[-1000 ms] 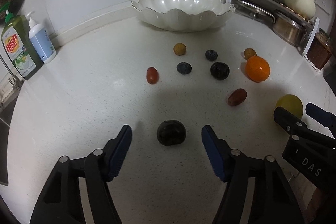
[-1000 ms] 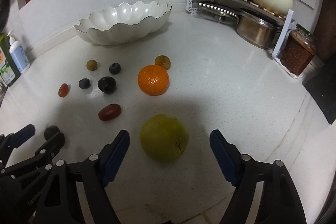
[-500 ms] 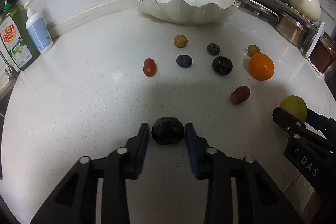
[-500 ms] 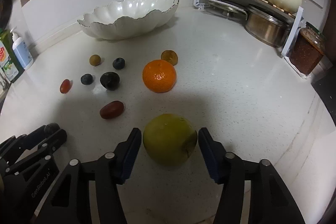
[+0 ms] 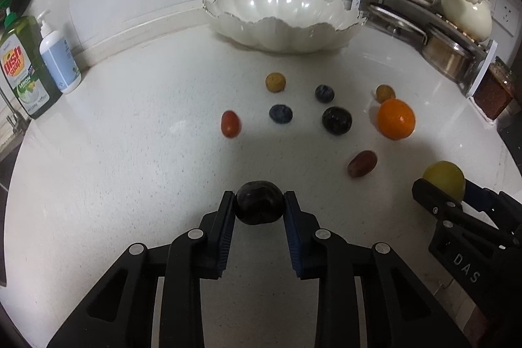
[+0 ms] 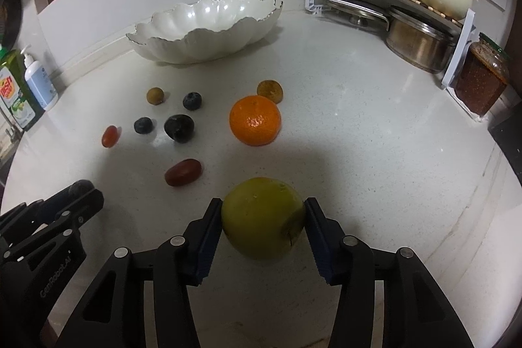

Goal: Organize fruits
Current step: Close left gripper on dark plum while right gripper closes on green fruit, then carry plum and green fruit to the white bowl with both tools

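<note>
**Both grippers gripping fruit, bowl lying ahead**

The left gripper (image 5: 259, 206) is clamping the dark round plum (image 5: 259, 206); the right gripper (image 6: 263, 219) is squeezing the green-yellow apple (image 6: 263, 219). The scalloped white ceramic bowl (image 6: 208, 31) is sitting straight beyond the scattered fruit, ahead-left of the right gripper.

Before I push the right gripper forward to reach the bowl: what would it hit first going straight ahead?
Probably the orange mandarin, almost dead ahead of the right gripper, whose jaws are shut on the green apple. The white bowl sits farther back and left. Depth is uncertain through the fisheye.
</note>
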`<move>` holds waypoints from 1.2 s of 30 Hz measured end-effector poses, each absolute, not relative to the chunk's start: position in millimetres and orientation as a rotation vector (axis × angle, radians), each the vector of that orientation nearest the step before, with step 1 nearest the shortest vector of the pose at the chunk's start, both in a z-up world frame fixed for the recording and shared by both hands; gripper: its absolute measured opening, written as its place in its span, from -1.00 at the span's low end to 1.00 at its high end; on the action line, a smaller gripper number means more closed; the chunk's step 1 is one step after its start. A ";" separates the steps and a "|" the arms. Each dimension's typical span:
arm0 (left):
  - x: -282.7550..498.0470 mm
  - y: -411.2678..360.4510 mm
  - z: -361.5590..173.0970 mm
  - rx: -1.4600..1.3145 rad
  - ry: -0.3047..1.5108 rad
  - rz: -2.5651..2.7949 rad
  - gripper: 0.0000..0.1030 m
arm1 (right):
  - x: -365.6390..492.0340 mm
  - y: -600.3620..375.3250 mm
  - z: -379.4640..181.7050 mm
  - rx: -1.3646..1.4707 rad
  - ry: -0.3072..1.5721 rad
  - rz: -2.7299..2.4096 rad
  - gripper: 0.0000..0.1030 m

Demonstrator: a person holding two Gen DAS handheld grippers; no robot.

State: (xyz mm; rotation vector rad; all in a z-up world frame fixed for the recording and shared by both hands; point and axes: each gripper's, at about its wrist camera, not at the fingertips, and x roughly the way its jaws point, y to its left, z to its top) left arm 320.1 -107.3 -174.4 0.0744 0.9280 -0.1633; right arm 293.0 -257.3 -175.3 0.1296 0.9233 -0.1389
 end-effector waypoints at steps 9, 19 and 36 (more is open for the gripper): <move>324.0 -106.7 -144.7 0.071 0.869 -0.196 -0.42 | 294.3 -254.7 -149.1 0.135 0.868 -0.158 -0.01; 332.4 -97.5 -97.7 0.069 0.750 -0.196 -0.42 | 304.2 -245.1 -105.6 0.130 0.761 -0.143 -0.01; 368.8 -89.8 -39.1 0.048 0.572 -0.160 -0.42 | 350.5 -233.3 -51.8 0.109 0.596 -0.089 -0.01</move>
